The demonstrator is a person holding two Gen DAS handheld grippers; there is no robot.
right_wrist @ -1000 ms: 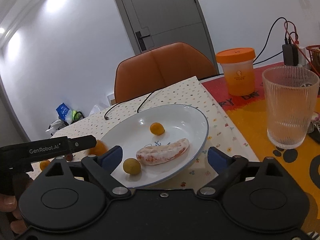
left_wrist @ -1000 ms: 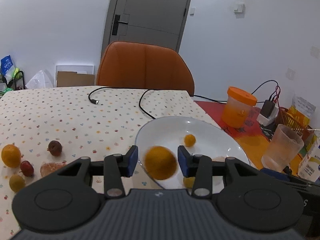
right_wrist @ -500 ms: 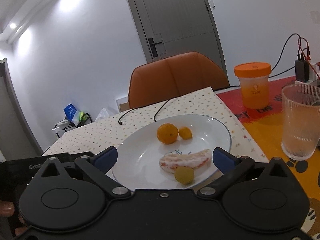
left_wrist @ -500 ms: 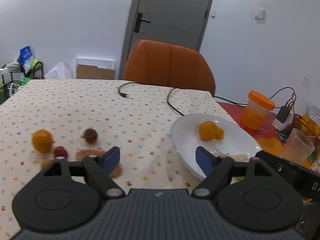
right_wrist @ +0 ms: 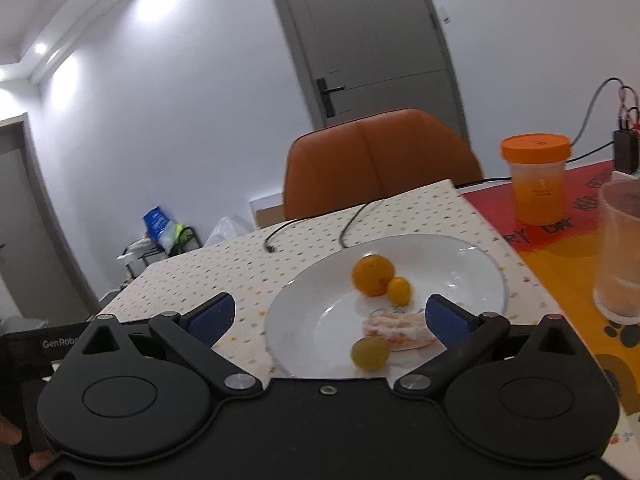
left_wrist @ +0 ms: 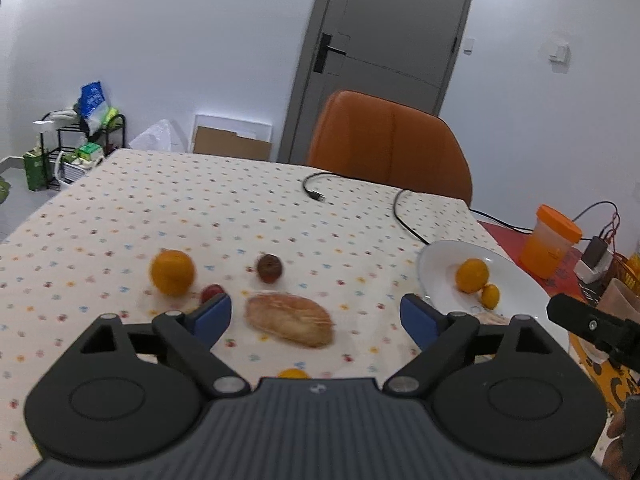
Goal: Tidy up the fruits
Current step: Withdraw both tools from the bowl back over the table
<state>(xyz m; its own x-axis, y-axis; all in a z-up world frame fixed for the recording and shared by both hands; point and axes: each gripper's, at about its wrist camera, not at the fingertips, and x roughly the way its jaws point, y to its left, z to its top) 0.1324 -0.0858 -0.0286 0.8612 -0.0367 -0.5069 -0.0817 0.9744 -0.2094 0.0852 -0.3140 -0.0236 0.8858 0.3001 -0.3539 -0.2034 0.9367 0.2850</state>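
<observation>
Left gripper [left_wrist: 316,314] hanging wide, empty, facing loose fruit on dotted tablecloth [left_wrist: 120,220]: peeled pale segment [left_wrist: 289,320] sitting right between jaws, big round orange [left_wrist: 173,272] ahead-left, dark red round fruit [left_wrist: 269,267] straight ahead, small red one [left_wrist: 211,292] touching left pad.

Right gripper [right_wrist: 328,320] also gaping empty over white ceramic plate [right_wrist: 472,268], already holding orange, small yellow-orange fruit, green-yellow one.

Looking like between-picks step; next calling for dropping and closing on one piece (segment probably squishy).

Room: open cloth ahead, plate rim off to right, ribbed drinking glass [right_wrist: 620,252] near right jaw.
</observation>
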